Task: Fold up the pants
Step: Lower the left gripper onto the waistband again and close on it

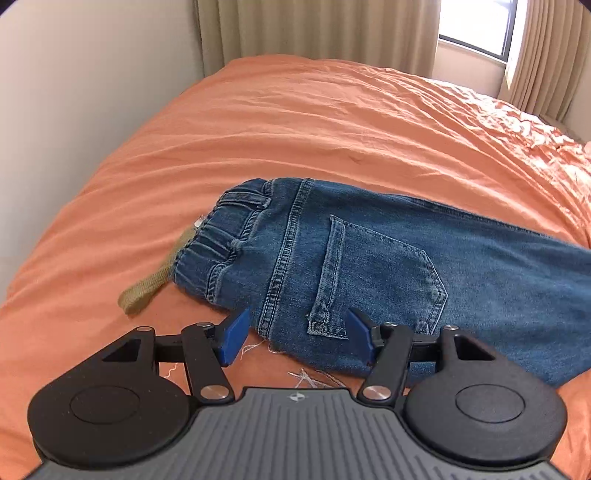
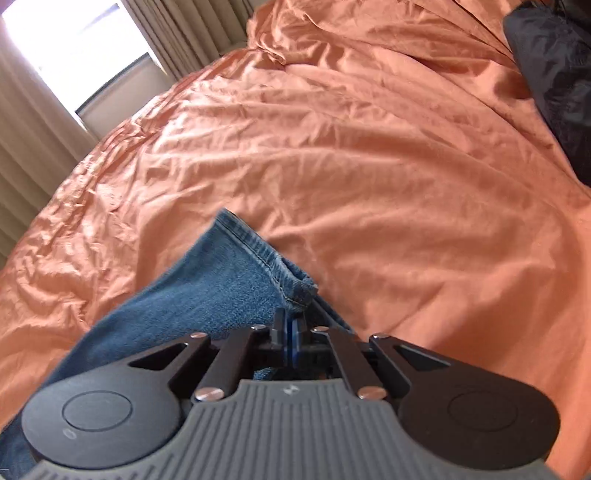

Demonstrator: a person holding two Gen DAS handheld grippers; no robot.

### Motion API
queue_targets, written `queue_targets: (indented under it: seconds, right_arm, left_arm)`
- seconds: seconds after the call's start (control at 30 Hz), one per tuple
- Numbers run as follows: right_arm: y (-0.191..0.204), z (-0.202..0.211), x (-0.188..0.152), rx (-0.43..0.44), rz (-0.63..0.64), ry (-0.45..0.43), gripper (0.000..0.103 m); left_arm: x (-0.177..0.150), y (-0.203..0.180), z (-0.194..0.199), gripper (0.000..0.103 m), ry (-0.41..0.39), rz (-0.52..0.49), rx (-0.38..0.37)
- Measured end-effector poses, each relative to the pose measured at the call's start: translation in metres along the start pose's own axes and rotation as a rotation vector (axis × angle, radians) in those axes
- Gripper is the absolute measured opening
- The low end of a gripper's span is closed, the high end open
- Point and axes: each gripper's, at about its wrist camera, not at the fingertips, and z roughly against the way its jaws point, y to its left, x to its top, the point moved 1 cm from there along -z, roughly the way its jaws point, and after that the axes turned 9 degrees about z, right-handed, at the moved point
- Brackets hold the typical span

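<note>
Pants (image 1: 388, 258) | left hand-held gripper (image 1: 295, 332) spread | right hand-held gripper (image 2: 291, 332) apparently pinching hem

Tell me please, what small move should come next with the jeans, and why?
Probably the right gripper, shut on the jeans near the leg hem, should carry that end toward the waistband. The jeans lie lengthwise on the orange bed cover, not yet folded end to end. The left gripper is open at the seat, well placed to hold it down.

Bedroom, orange-sheeted bed (image 1: 332, 122), curtained window (image 1: 476, 26)
</note>
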Motion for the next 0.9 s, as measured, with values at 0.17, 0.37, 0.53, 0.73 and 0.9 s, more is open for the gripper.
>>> queue_targets:
  seconds: [0.17, 0.37, 0.53, 0.73, 0.9]
  right_arm:
    - [0.012, -0.015, -0.012, -0.078, 0.084, 0.037, 0.0]
    - [0.044, 0.017, -0.01, -0.118, 0.235, -0.007, 0.031]
    - [0.085, 0.039, -0.028, -0.003, 0.281, -0.022, 0.031]
    - [0.149, 0.043, -0.059, 0.064, 0.35, -0.029, 0.031]
    - [0.19, 0.034, -0.085, 0.048, 0.409, -0.008, 0.031]
  left_arm:
    - [0.001, 0.034, -0.001, 0.07, -0.01, 0.11, -0.036]
    - [0.016, 0.055, -0.012, 0.073, -0.031, 0.115, -0.071]
    - [0.054, 0.063, -0.039, 0.078, -0.059, 0.05, -0.072]
    - [0.096, 0.079, -0.092, 0.083, -0.058, 0.031, -0.122]
    - [0.106, 0.089, -0.142, 0.082, -0.021, 0.06, -0.224]
